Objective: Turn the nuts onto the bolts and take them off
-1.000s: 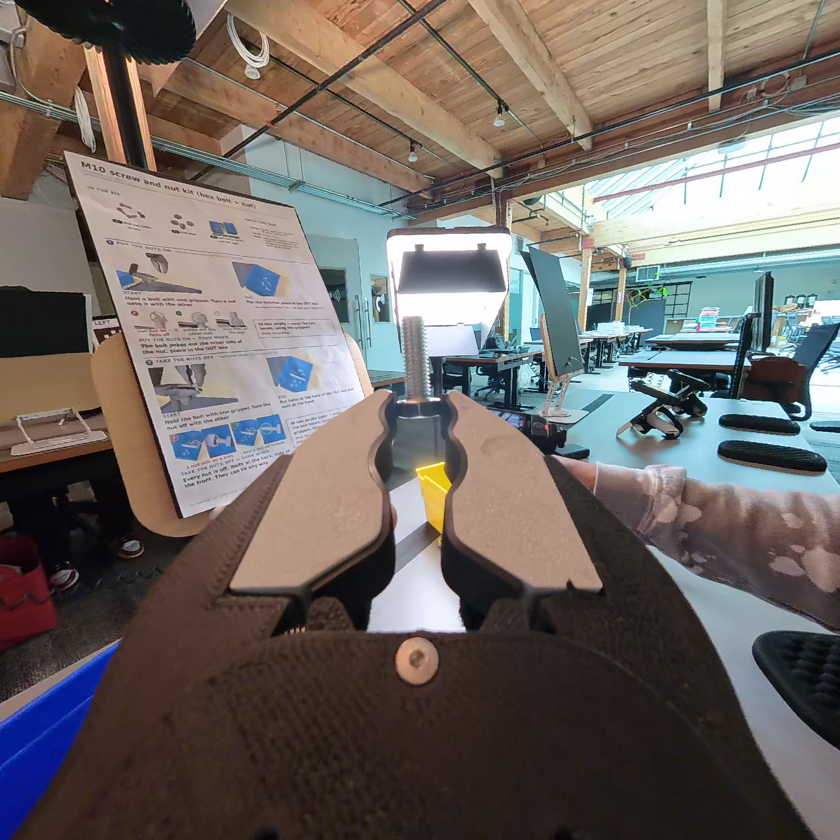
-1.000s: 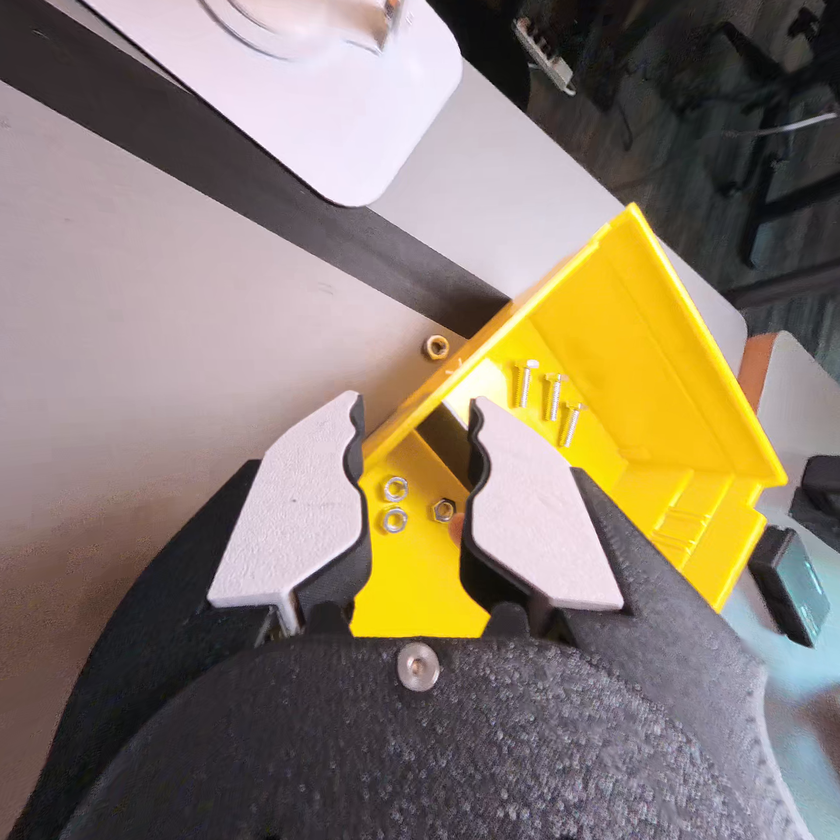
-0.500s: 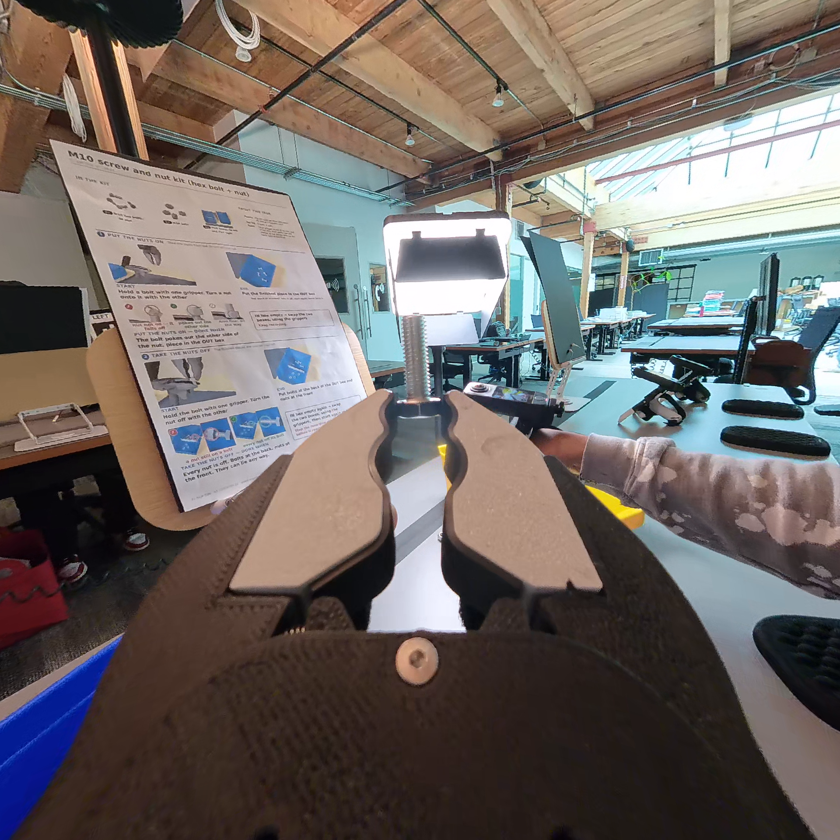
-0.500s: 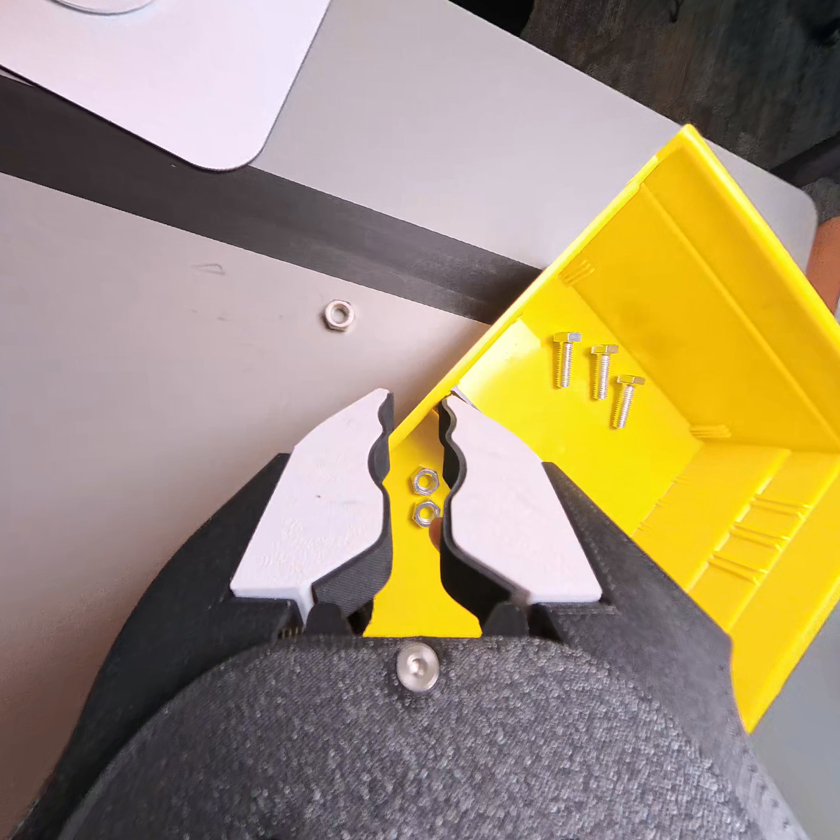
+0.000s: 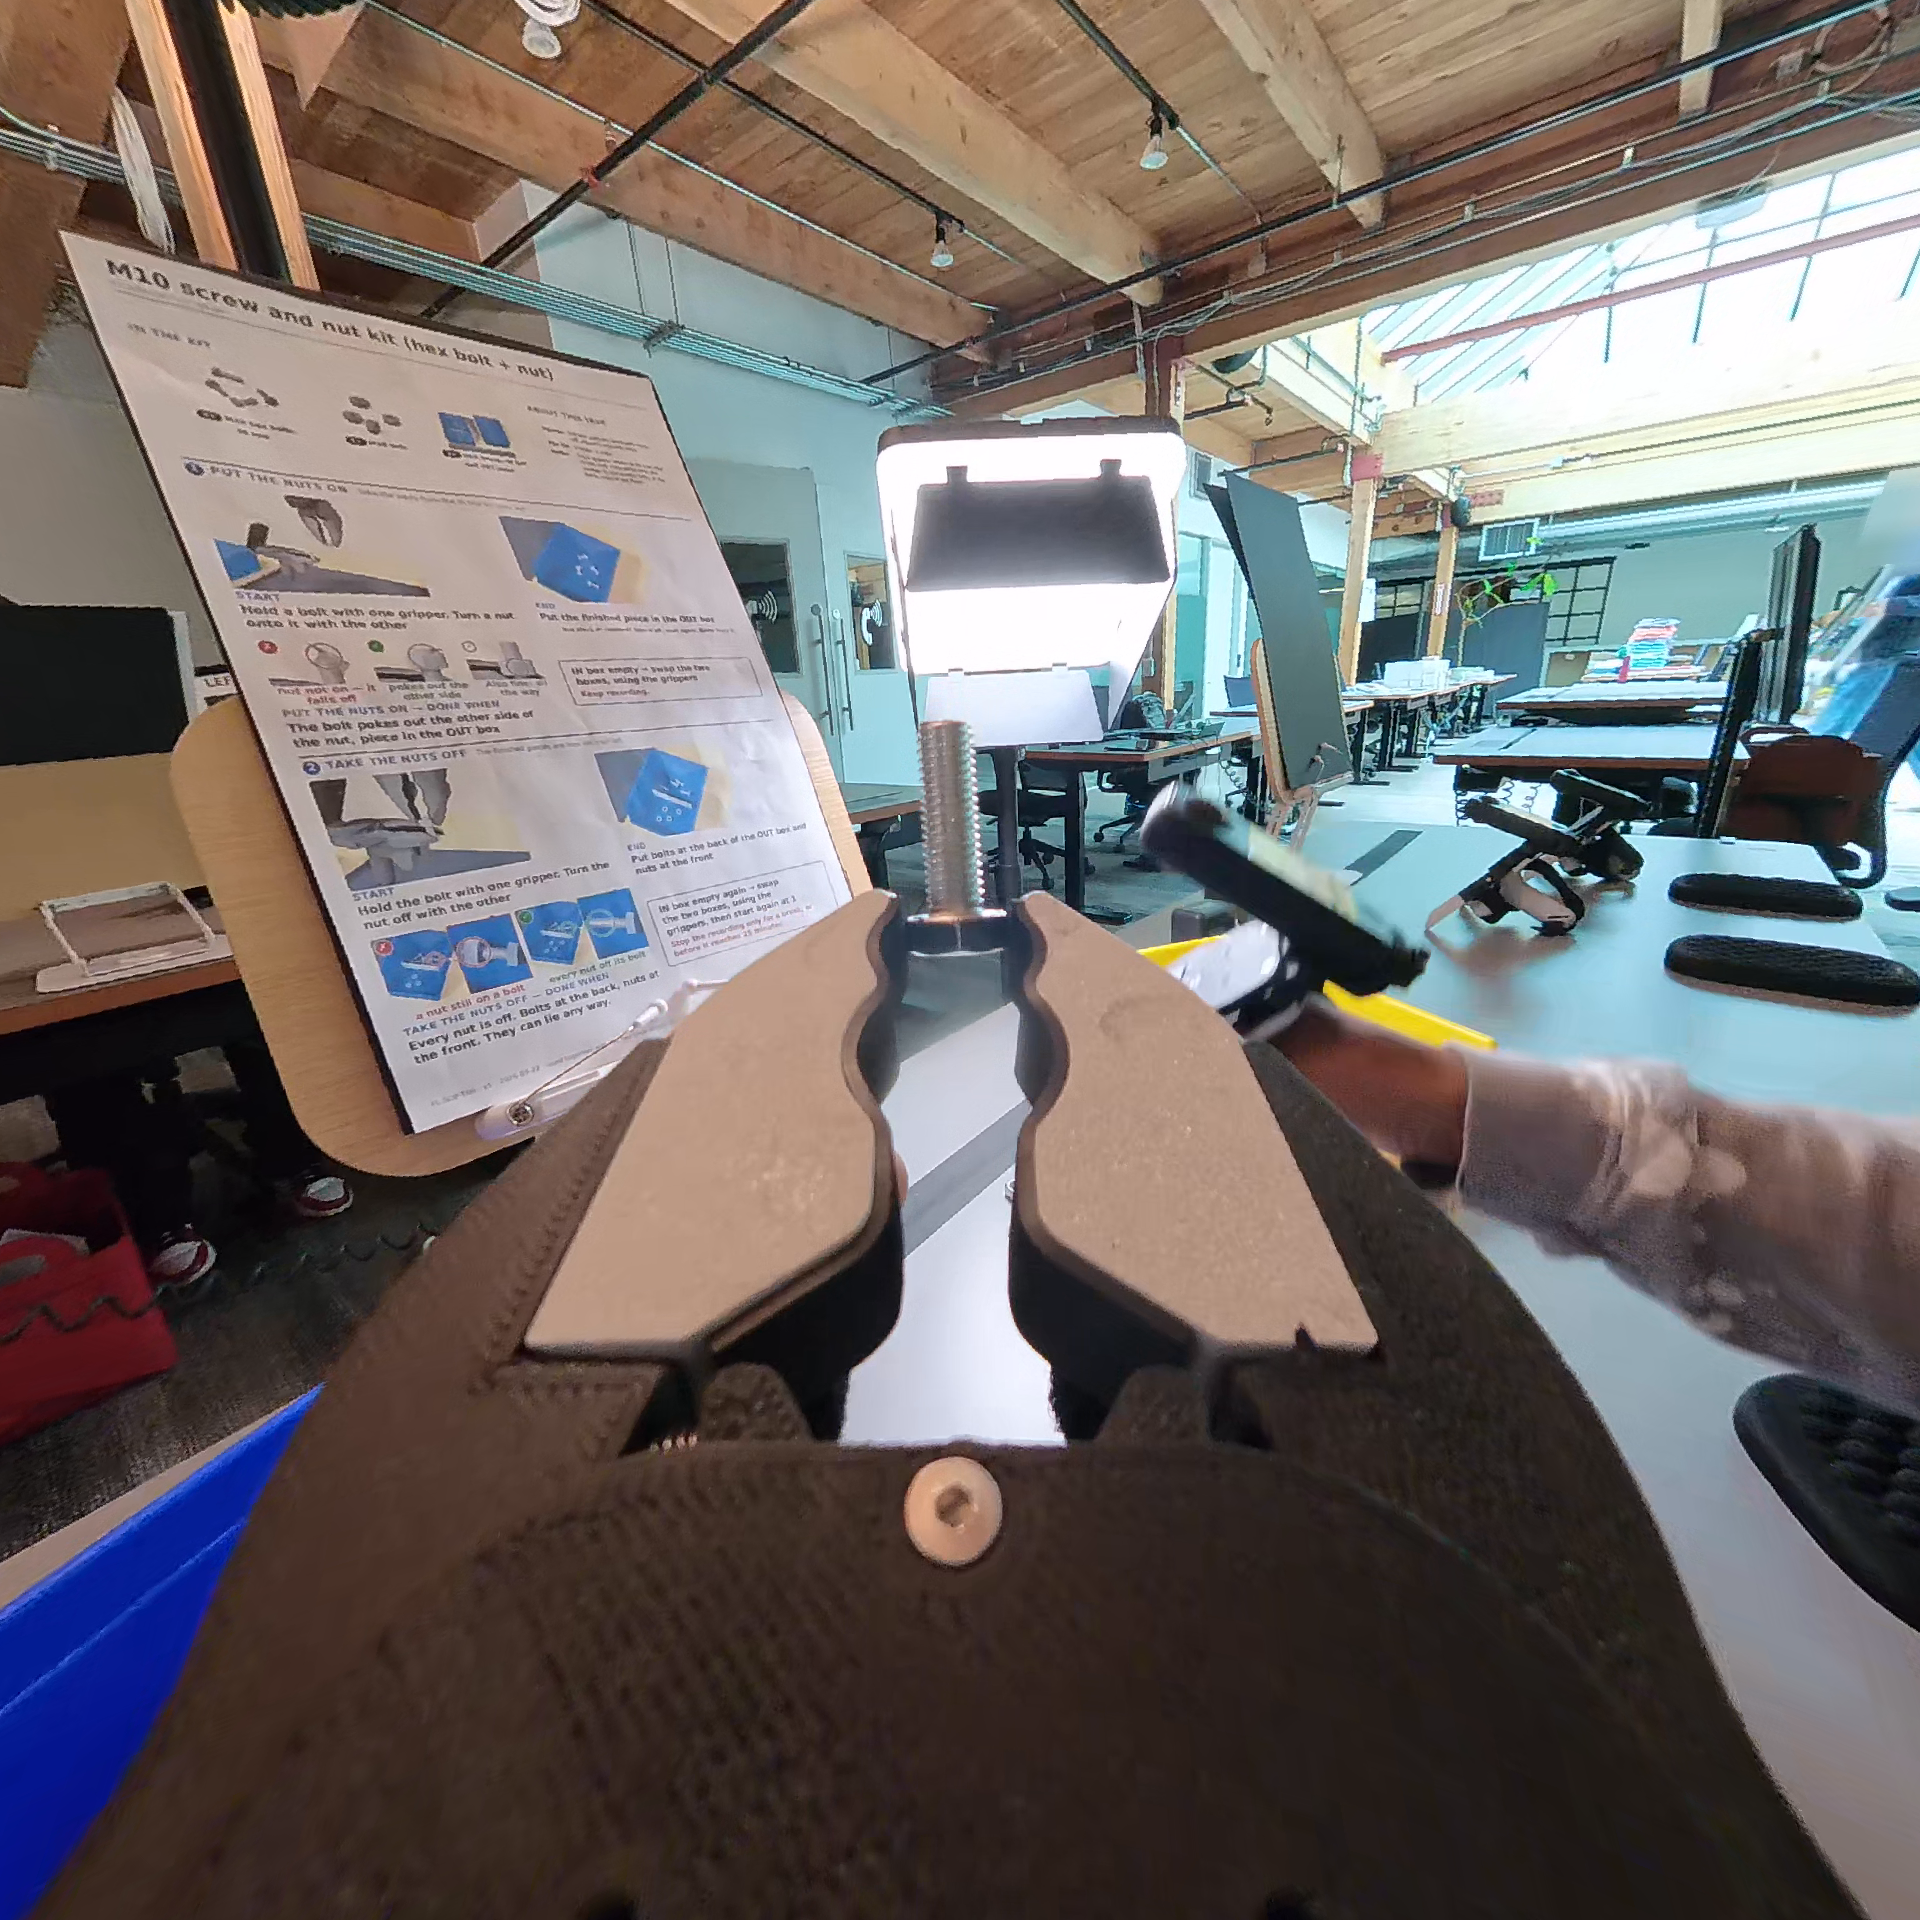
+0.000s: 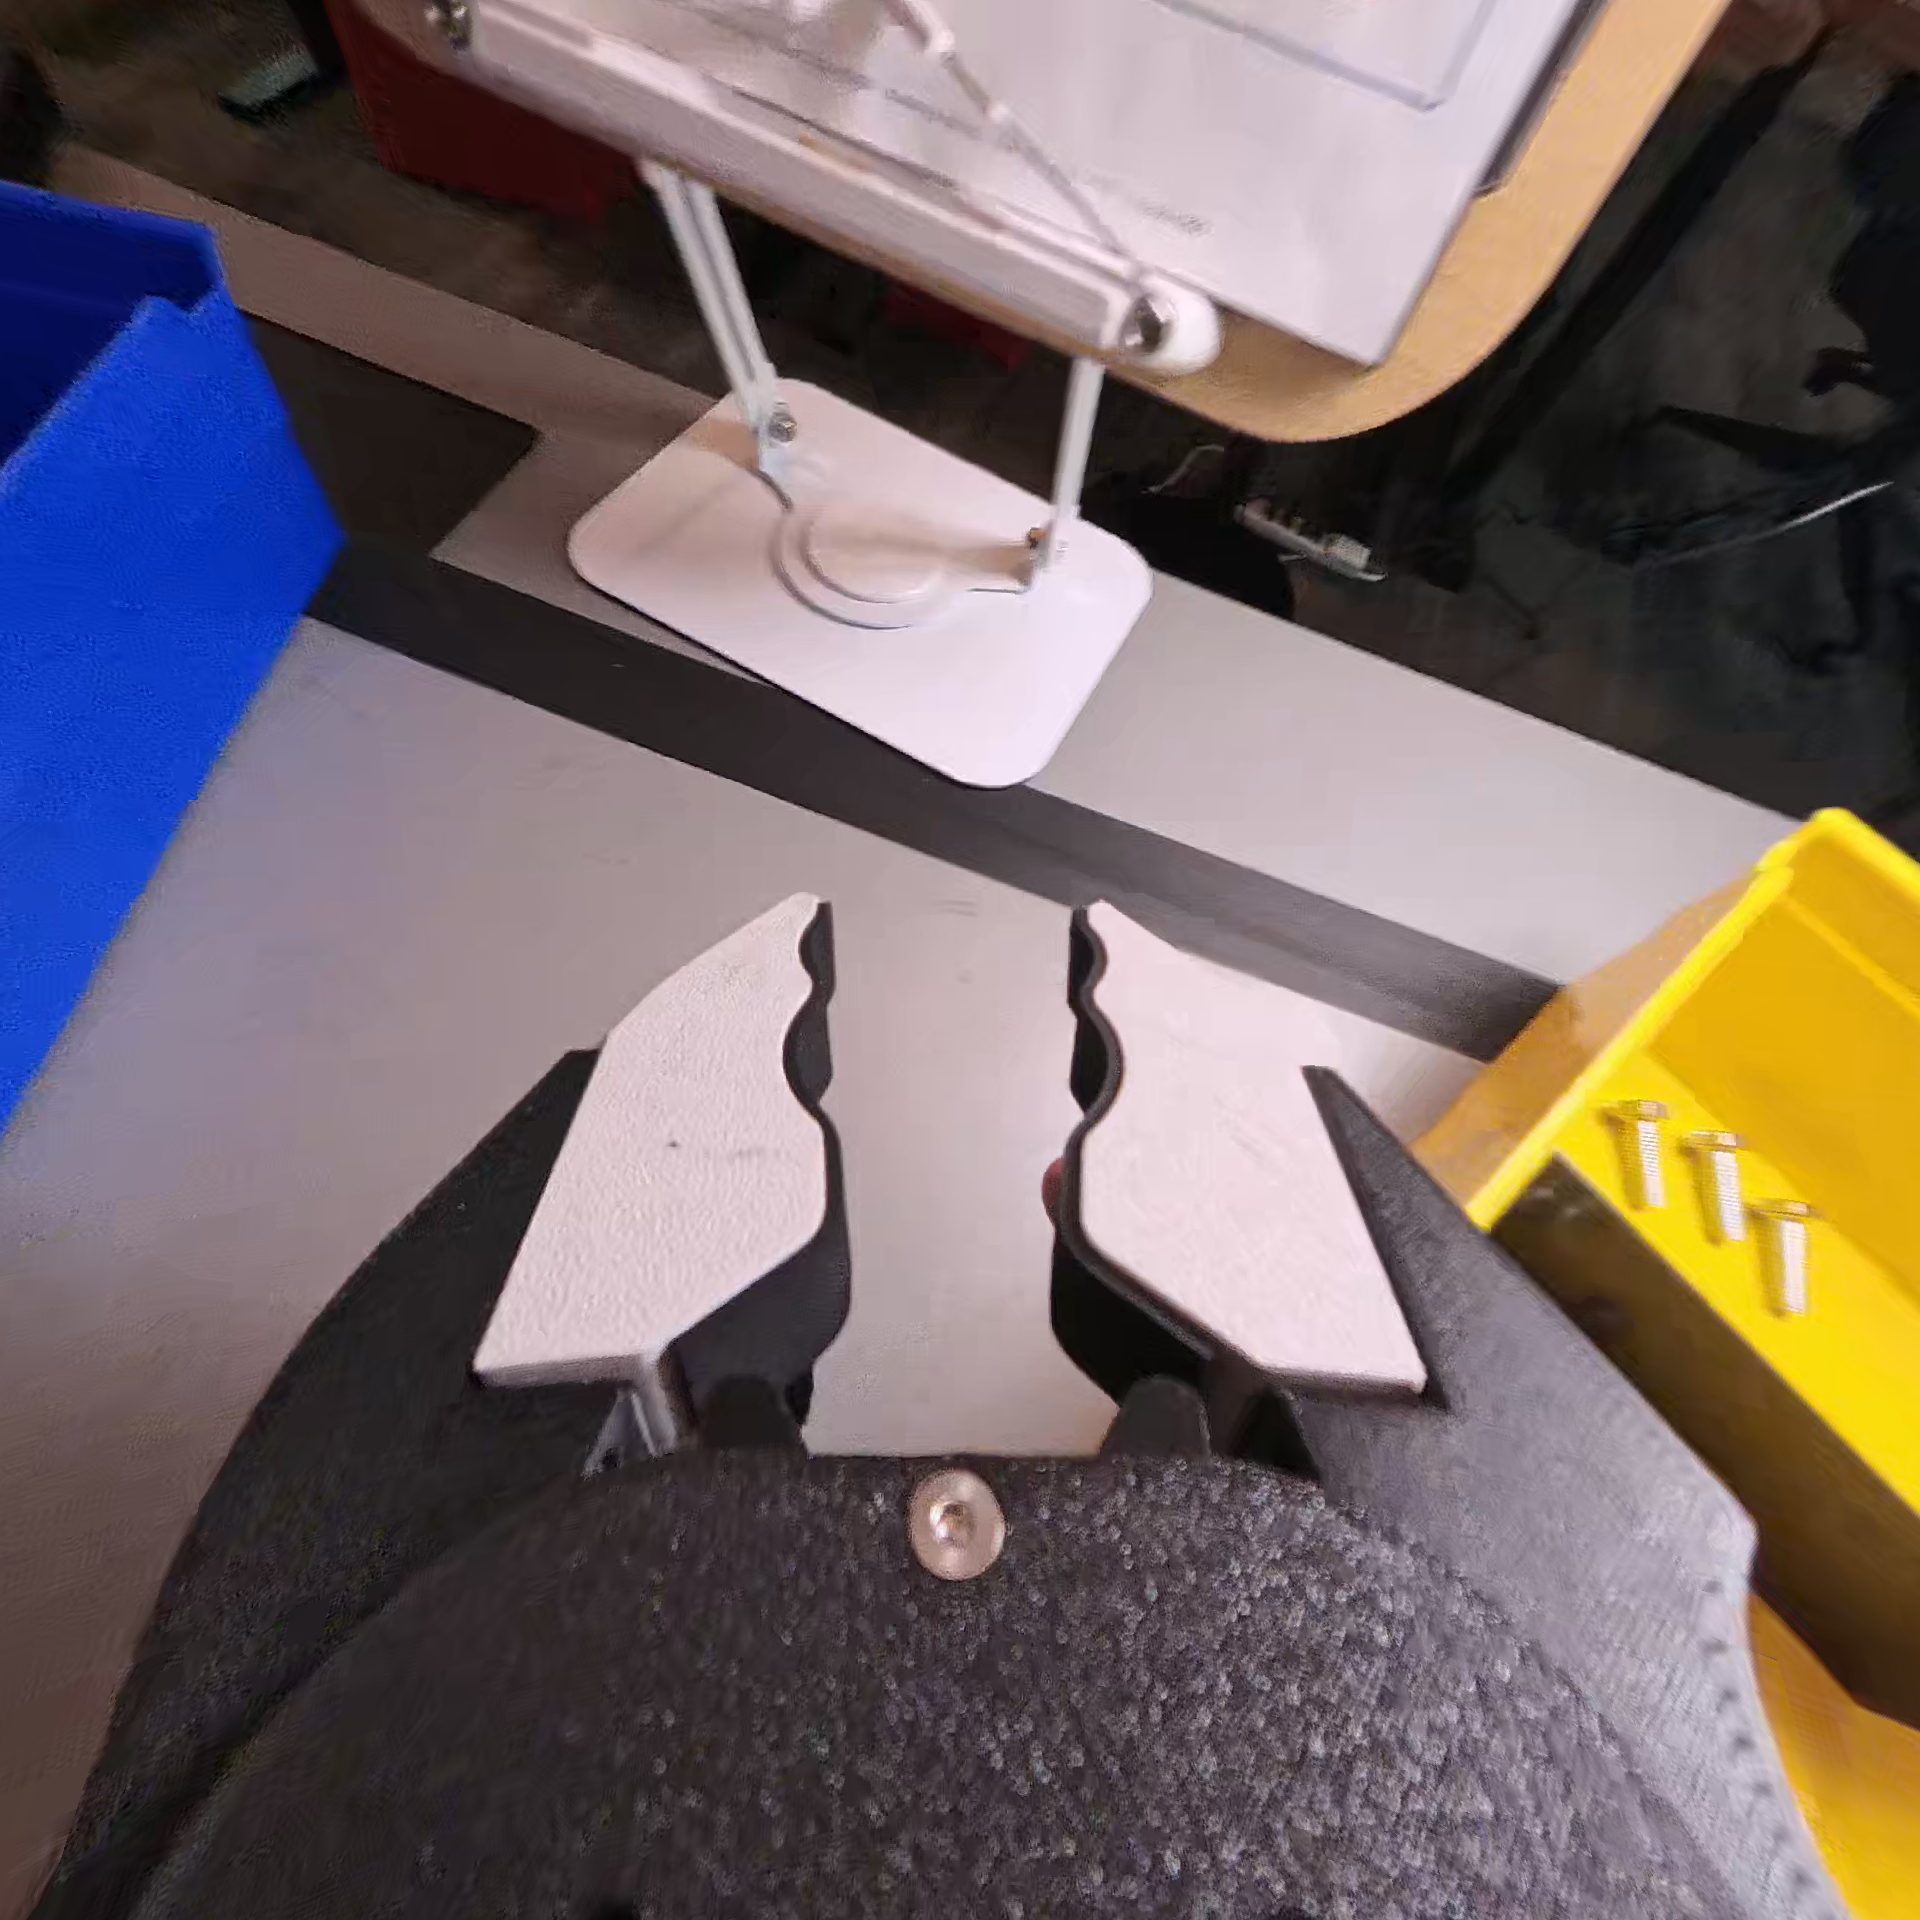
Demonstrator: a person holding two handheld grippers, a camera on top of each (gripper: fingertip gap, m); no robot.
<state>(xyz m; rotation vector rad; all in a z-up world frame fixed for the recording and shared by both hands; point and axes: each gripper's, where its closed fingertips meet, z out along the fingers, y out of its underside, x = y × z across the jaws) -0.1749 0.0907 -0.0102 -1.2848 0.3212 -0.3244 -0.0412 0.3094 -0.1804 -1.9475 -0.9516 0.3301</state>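
The right gripper (image 6: 948, 930) has swung off the yellow bin (image 6: 1621, 1049) and now hangs spread and empty over grey table (image 6: 436, 987); three bolts (image 6: 1714, 1195) lie in that bin. In the left wrist view, the left gripper (image 5: 958, 925) pinches an upright bolt (image 5: 949, 816) by its head.

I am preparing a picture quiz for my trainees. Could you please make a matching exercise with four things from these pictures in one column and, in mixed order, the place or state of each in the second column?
Things:
1. bolt
2. right gripper
3. three small bolts
4. blue bin

Places or states:
A. lying in the yellow bin
B. open and empty over the grey table
C. upright, head clamped in the left gripper
D. standing at the left edge of the right wrist view

Pairs: 1-C, 2-B, 3-A, 4-D
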